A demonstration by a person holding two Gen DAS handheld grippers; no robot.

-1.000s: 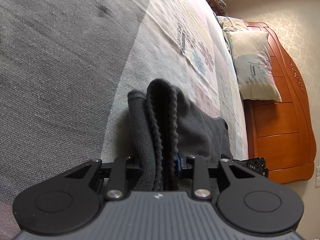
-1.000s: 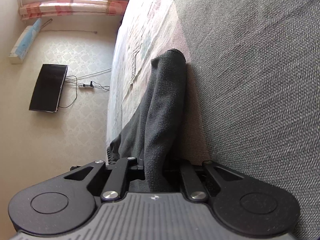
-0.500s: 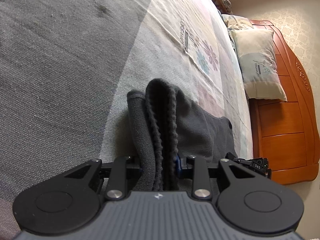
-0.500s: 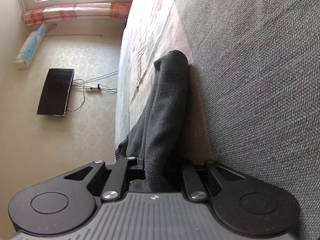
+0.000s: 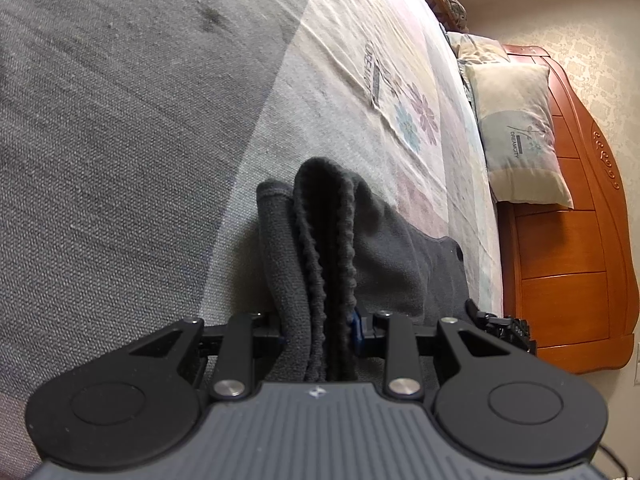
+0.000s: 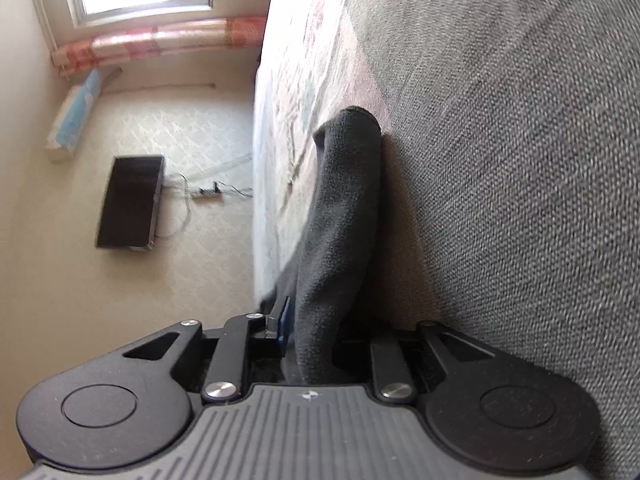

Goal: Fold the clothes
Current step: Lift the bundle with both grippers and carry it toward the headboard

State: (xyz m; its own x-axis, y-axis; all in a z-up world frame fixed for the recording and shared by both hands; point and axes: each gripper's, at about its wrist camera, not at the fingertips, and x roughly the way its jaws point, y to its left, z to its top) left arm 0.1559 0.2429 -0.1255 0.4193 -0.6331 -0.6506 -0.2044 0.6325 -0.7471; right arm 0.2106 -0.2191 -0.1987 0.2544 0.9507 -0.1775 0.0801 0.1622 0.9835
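Left view only: pillow (image 5: pixel 516 132) at two o'clock; left gripper (image 5: pixel 320 320) clamps dark garment (image 5: pixel 320 240). Right view only: black panel (image 6: pixel 130 202) at nine o'clock; right gripper (image 6: pixel 320 340) opening around garment, its fingertips hidden from us.

dark charcoal garment (image 5: pixel 320 248), ribbed edge. grey woven blanket (image 5: pixel 120 140). pale bedsheet (image 5: pixel 400 92), blue and purple flowers printed. cream pillow (image 5: pixel 516 128), flower motif. orange-brown wooden headboard (image 5: pixel 576 280). black grippers, blue pads. pink-checked curtain (image 6: pixel 160 44).
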